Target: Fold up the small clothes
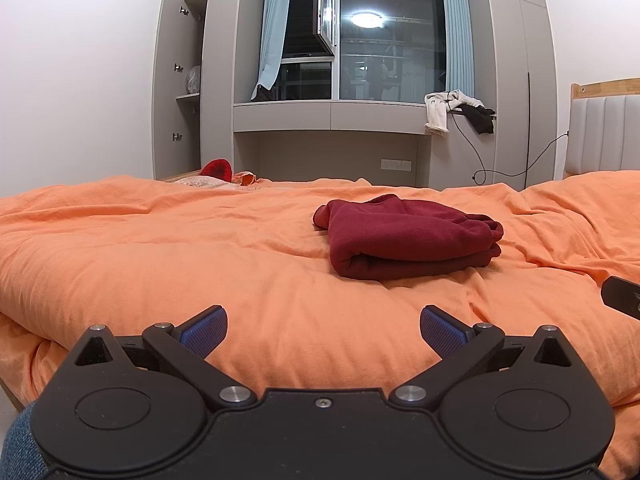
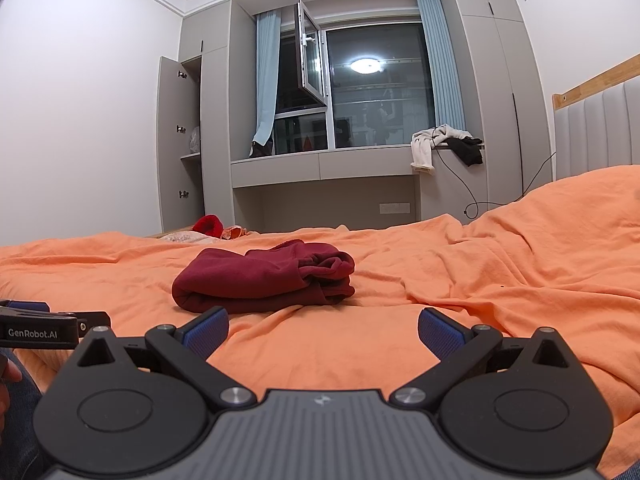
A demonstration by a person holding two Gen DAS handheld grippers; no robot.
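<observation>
Folded maroon garment (image 1: 408, 236), perhaps a fleece top, on orange duvet (image 1: 160, 248) beyond both grippers' fingers, left gripper (image 1: 323, 330) fingers apart, right gripper (image 2: 323, 332) fingers apart, neither touching it

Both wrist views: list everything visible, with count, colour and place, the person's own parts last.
folded garment: one, dark red, middle of the bed
duvet: one, orange, covering the bed
headboard: one, grey padded with wood rail, right
red item: one, far bed edge, kind unclear
clothes on sill: white and black, right end of the window ledge
curtains: two, light blue, flanking the window
wardrobe door: one, grey, open, left
cable: one, black, hanging from the sill
left tool: open, empty
right tool: open, empty
</observation>
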